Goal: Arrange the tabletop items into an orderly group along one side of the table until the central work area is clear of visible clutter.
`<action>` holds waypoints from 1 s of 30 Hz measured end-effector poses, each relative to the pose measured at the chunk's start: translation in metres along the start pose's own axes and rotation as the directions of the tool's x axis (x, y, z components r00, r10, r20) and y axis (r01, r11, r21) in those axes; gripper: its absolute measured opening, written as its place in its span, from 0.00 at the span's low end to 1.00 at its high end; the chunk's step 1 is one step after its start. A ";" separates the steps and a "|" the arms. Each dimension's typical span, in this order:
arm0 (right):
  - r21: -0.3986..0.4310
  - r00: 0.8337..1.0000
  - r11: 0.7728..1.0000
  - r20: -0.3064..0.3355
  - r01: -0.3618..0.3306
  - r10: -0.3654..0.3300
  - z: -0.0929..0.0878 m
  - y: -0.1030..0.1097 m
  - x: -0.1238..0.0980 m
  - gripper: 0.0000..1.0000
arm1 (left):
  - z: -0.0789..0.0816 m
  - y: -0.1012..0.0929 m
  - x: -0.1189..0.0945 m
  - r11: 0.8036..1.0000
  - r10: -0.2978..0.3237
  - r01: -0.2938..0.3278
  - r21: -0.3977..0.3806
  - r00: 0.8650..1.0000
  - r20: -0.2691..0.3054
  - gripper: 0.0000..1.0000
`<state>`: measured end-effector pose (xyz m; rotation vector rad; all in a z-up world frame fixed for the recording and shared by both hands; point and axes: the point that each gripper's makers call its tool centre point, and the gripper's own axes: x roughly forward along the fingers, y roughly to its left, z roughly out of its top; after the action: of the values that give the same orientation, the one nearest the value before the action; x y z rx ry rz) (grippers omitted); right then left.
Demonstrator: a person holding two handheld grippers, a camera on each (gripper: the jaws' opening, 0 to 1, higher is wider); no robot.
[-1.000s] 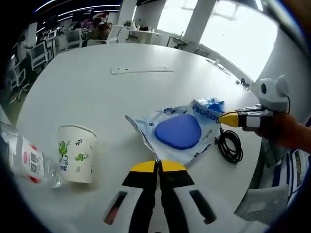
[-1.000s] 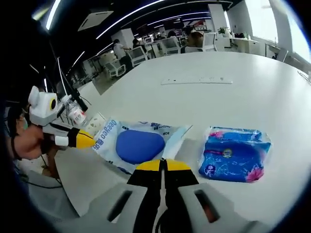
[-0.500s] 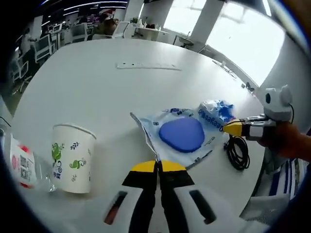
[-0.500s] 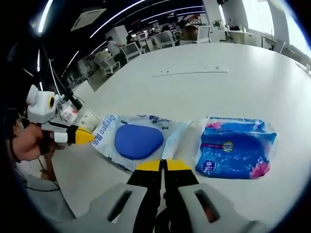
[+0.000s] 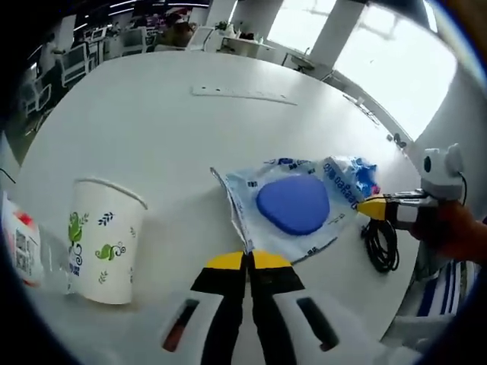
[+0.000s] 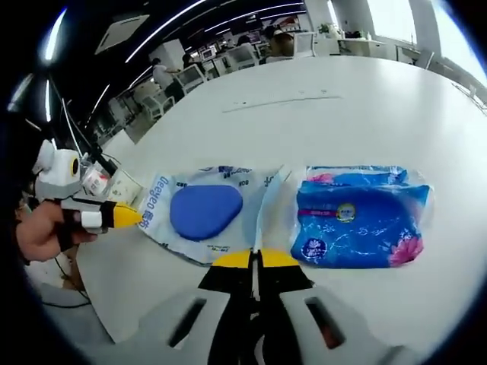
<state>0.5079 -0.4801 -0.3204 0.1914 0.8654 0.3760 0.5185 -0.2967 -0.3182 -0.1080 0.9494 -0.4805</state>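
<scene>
Both pairs of jaws are pressed closed, each pinching an edge of the same clear plastic pouch (image 5: 293, 205), which holds a blue rounded pad and lies flat on a large white round table (image 5: 129, 129). In the left gripper view, the left gripper (image 5: 247, 261) grips the pouch's near edge with its yellow tips together, and the right gripper (image 5: 374, 207) reaches in from the right, held by a hand (image 5: 449, 232), its yellow tip meeting the far end of the pouch. In the right gripper view, the right gripper (image 6: 253, 259) clamps the pouch's (image 6: 209, 215) near edge, and the left gripper (image 6: 122, 217) comes in from the left, held by a hand (image 6: 42, 232), its tip at the printed end of the pouch.

Everything else is placed relative to the pouch. A blue packet of wet wipes (image 6: 358, 220) lies just beside it, touching or nearly touching its edge; in the left gripper view the packet (image 5: 364, 173) peeks out behind the pouch's far end. A white paper cup (image 5: 103, 239) with green leaf patterns stands upright well to the pouch's left in the left gripper view, and a clear plastic bottle (image 5: 23, 247) with a red and white label sits just beyond the cup. A coiled black cable (image 5: 380, 245) lies near the pouch's right end, at the table edge. A long white strip (image 5: 243, 94) lies flat on the table far behind the pouch
</scene>
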 end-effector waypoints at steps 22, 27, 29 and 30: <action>0.001 1.000 1.000 -0.021 0.019 -0.019 -0.005 -0.002 -0.007 0.05 | -0.006 0.013 -0.021 1.000 0.020 -0.020 -0.012 0.999 0.025 0.08; 0.023 1.000 0.999 -0.012 0.029 -0.029 -0.002 -0.003 -0.012 0.06 | -0.007 0.010 -0.030 0.999 0.025 -0.026 0.020 0.999 0.028 0.09; 0.031 1.000 0.999 -0.008 0.031 -0.030 -0.002 -0.004 -0.013 0.06 | -0.008 0.007 -0.033 0.999 0.018 -0.019 0.030 0.999 0.030 0.09; 0.030 0.999 0.999 -0.007 0.035 -0.035 -0.002 -0.004 -0.015 0.06 | -0.008 0.006 -0.034 0.999 0.016 -0.017 0.035 0.999 0.031 0.09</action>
<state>0.4989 -0.4896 -0.3122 0.2031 0.8797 0.3313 0.4974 -0.2756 -0.2990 -0.0756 0.9106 -0.4783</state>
